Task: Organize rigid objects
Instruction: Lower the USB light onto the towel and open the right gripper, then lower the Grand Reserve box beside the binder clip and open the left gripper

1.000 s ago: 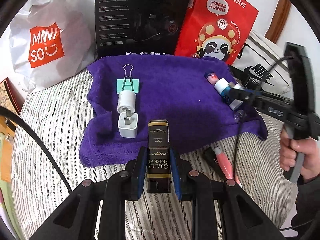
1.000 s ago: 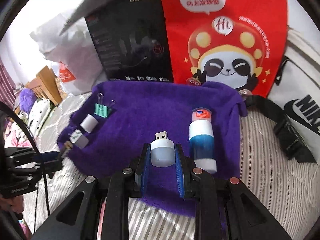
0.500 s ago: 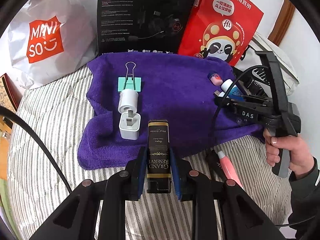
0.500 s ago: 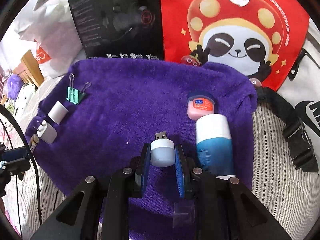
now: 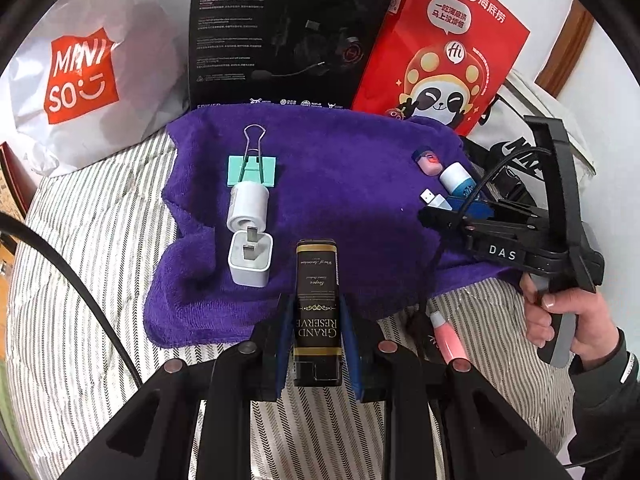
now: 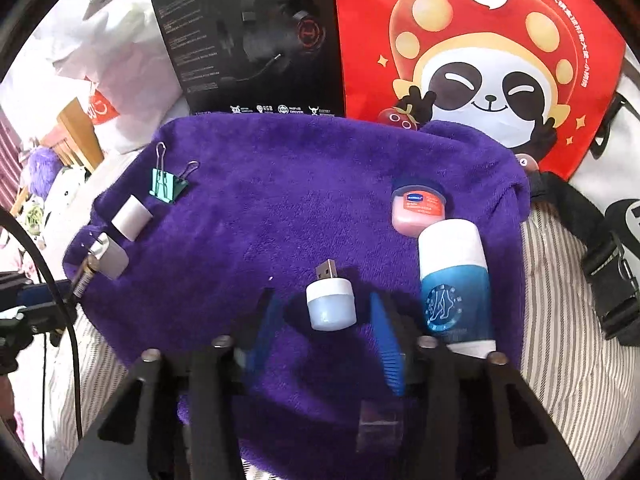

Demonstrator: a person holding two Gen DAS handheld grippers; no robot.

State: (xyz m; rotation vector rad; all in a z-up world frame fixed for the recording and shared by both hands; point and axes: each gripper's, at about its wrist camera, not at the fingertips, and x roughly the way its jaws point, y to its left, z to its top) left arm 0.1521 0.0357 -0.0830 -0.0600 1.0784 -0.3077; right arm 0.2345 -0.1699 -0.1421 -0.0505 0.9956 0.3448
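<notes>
My left gripper (image 5: 317, 300) is shut on a black "Grand Reserve" box (image 5: 317, 320), held over the near edge of the purple towel (image 5: 352, 184). My right gripper (image 6: 322, 300) is low over the towel (image 6: 280, 220) and its jaws are opening. A white USB light (image 6: 331, 304) lies between the blue pads, which stand apart from it. To its right lie a blue-white bottle (image 6: 454, 280) and a pink jar (image 6: 420, 210). A green binder clip (image 5: 252, 170), a white cylinder (image 5: 248, 206) and a white charger plug (image 5: 251, 260) sit in a column at the towel's left.
Behind the towel stand a white Miniso bag (image 5: 80, 76), a black headset box (image 5: 288, 32) and a red panda bag (image 5: 440, 68); a white Nike bag (image 6: 616, 184) is at right. A pink tube (image 5: 448, 336) lies on the striped bedding (image 5: 100, 280). A person's hand (image 5: 568, 316) grips the right handle.
The right gripper sank to the towel and its jaws parted from the USB light, which now rests on the cloth. The left gripper still holds the black box in place.
</notes>
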